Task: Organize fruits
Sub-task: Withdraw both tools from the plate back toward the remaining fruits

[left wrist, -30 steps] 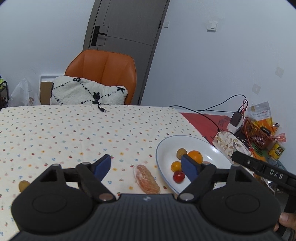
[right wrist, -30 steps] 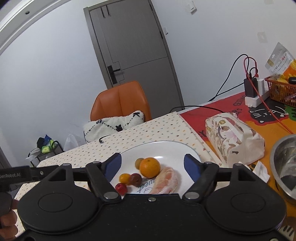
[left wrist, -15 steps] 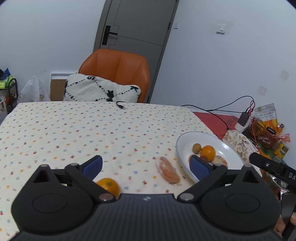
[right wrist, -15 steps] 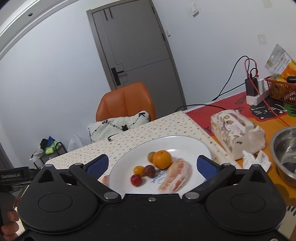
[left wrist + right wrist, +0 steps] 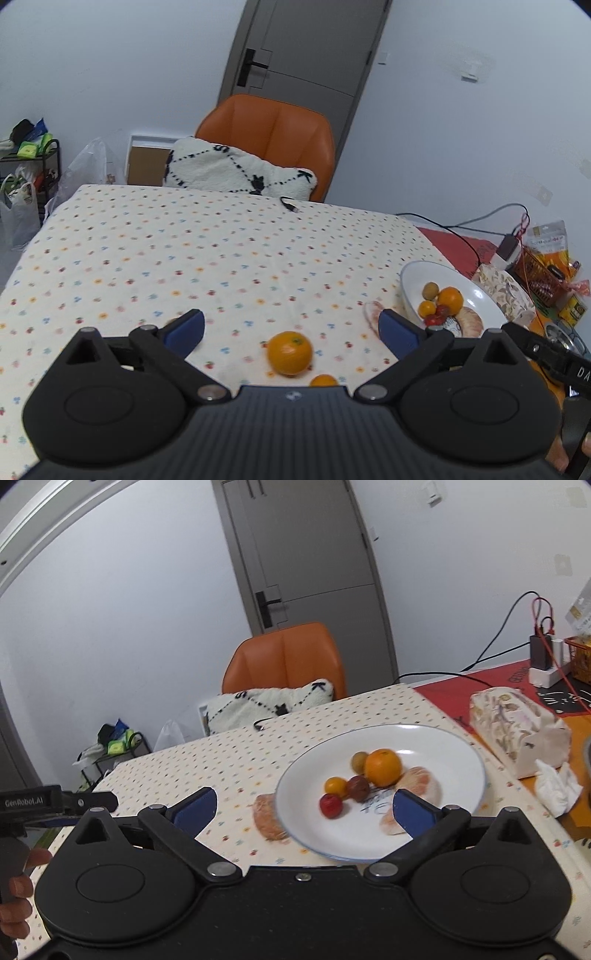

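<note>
My left gripper is open above the dotted tablecloth. An orange lies on the cloth just below the gap between its fingers, untouched, and a smaller orange fruit peeks out at the gripper body's edge. A peeled citrus piece lies beside the white plate. My right gripper is open and empty over the near left rim of the plate. On the plate sit an orange, a greenish fruit, a yellow one, a dark one, a red one and a peeled citrus piece. Another peeled piece rests against the plate's left rim.
A patterned tissue pack and a crumpled tissue lie right of the plate. A charger with cables and an orange basket stand at the far right. An orange chair with a white cushion stands behind the table.
My left gripper swung left and back from the plate, bringing the loose orange between its fingers. My right gripper pulled back and shifted left, so the plate now sits more to its right.
</note>
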Demonstrator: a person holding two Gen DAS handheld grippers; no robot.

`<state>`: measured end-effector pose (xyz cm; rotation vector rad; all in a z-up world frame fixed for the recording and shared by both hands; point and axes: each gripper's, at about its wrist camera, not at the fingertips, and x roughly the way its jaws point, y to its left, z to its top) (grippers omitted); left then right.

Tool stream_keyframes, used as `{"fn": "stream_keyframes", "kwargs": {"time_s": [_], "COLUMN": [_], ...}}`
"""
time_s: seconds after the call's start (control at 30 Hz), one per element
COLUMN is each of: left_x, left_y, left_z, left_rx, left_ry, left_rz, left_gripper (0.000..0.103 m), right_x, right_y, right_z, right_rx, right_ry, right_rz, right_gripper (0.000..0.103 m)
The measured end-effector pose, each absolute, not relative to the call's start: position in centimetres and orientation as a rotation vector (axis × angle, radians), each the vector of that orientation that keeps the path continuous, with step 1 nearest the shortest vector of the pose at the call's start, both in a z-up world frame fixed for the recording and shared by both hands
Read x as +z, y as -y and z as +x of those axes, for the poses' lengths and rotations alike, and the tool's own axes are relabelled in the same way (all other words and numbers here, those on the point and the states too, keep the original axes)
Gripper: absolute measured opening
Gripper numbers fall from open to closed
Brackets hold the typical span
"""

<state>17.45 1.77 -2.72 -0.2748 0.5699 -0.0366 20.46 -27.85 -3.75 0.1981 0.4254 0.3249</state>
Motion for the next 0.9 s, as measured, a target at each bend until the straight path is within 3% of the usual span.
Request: {"fn": "stream_keyframes", "kwargs": {"time_s": [0.5, 0.9], "left_x": [-3.8, -5.2], "left_y": [-5.4, -5.9], "left_z": [16.5, 16.5], "left_rx": [-0.002, -0.025], "left_ry": [-0.556, -0.555], "left_rz": [-0.305, -0.319], "left_gripper": [0.099, 0.097], "right_x": [-4.6, -5.9], "right_y": [23.5, 20.8], "right_z": [20.8, 21.8], "right_rx": [0.373, 0.379], "right_ry": [-0.484, -0.538], "right_rz": [0.169, 0.146], "right_gripper": [0.103, 0.084]}}
